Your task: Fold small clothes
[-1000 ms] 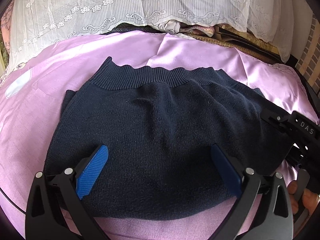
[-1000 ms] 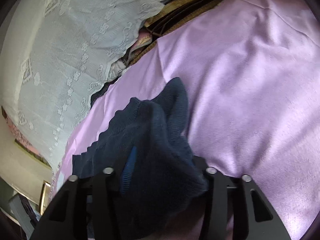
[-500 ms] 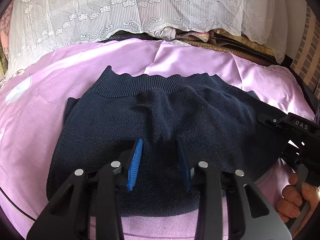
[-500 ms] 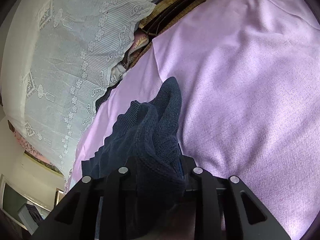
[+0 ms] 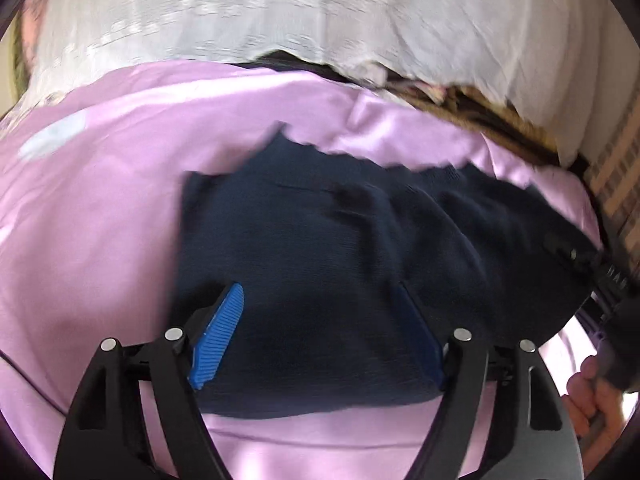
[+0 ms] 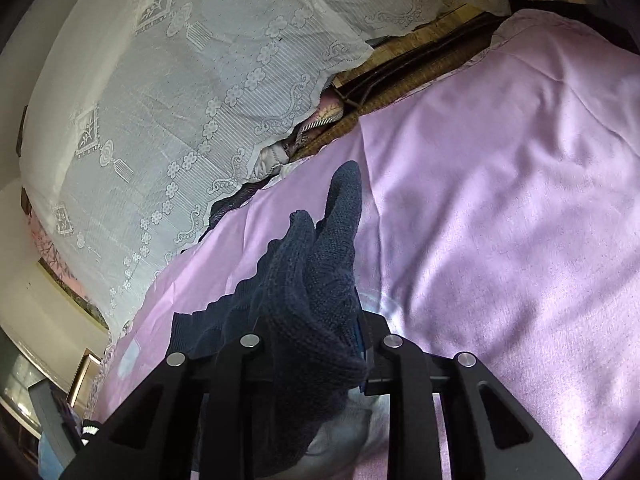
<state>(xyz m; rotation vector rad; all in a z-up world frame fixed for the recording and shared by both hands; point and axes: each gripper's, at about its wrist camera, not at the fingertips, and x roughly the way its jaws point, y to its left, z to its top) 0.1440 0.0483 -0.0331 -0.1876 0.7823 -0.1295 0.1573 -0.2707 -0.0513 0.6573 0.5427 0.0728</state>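
Navy knit garment (image 5: 360,272) lying on the pink sheet (image 5: 100,220): left gripper (image 5: 320,332) above its near edge, jaws opening and empty; right gripper (image 6: 316,344) pinching a raised fold.

Almost nothing here can be read. In the left wrist view, white capital letters stand on the black body of the right gripper (image 5: 614,280), at the right edge of the pink sheet (image 5: 100,240), but motion blur smears them (something like "RAM" or "DAS"; which, cannot be told). The right wrist view shows no lettering: the white lace curtain (image 6: 180,100) carries only flower and scroll patterns, no words, numbers or signs.
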